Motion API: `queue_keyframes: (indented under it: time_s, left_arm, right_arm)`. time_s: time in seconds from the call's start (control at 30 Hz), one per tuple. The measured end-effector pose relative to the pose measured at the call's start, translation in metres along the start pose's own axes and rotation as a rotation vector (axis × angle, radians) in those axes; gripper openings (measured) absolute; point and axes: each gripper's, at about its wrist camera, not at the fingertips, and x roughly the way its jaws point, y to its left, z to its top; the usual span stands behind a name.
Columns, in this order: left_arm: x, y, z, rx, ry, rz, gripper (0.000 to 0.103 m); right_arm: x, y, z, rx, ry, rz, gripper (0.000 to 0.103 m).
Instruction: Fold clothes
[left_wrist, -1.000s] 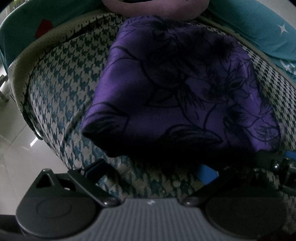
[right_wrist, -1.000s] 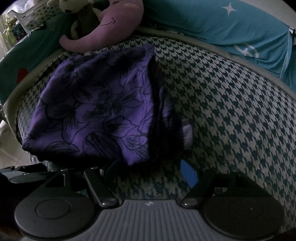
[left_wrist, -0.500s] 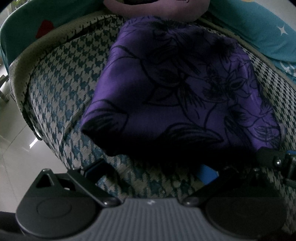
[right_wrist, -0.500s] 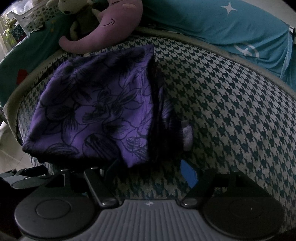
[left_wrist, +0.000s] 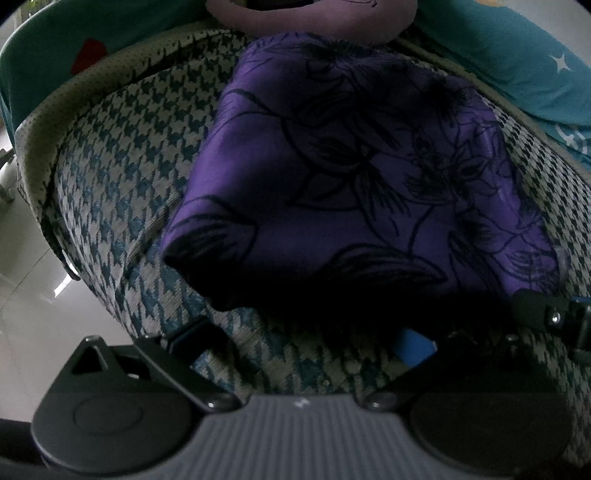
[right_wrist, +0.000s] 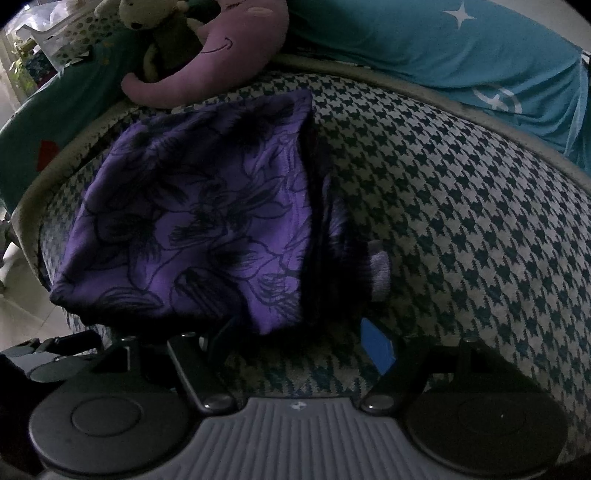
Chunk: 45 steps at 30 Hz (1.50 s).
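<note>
A purple garment with a black flower print (left_wrist: 354, 173) lies folded into a compact rectangle on a houndstooth cushion (left_wrist: 122, 177). It also shows in the right wrist view (right_wrist: 199, 221), with a pale label at its right edge. My left gripper (left_wrist: 303, 336) is open and empty, just in front of the garment's near edge. My right gripper (right_wrist: 295, 339) is open and empty, at the garment's near right corner. The right gripper's body shows at the right edge of the left wrist view (left_wrist: 554, 317).
A purple plush toy (right_wrist: 221, 48) and a pale stuffed animal (right_wrist: 144, 18) lie behind the cushion. Teal bedding with a white star (right_wrist: 461, 48) runs along the back. A pale tiled floor (left_wrist: 22, 280) lies past the cushion's left edge.
Both views have drawn back slightly from the garment. The garment has not moved and both grippers stay open.
</note>
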Motion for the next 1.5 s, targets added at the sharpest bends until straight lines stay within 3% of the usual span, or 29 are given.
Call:
queue_keyframes:
  time_s: [1.03, 1.5]
  left_arm:
    - [0.001, 0.000, 0.002, 0.025, 0.021, -0.005, 0.103]
    - [-0.006, -0.003, 0.003, 0.058, 0.003, 0.051, 0.103]
  right_arm:
    - [0.010, 0.003, 0.002, -0.031, 0.026, -0.007, 0.074]
    - [0.008, -0.002, 0.000, -0.035, 0.019, -0.021, 0.074]
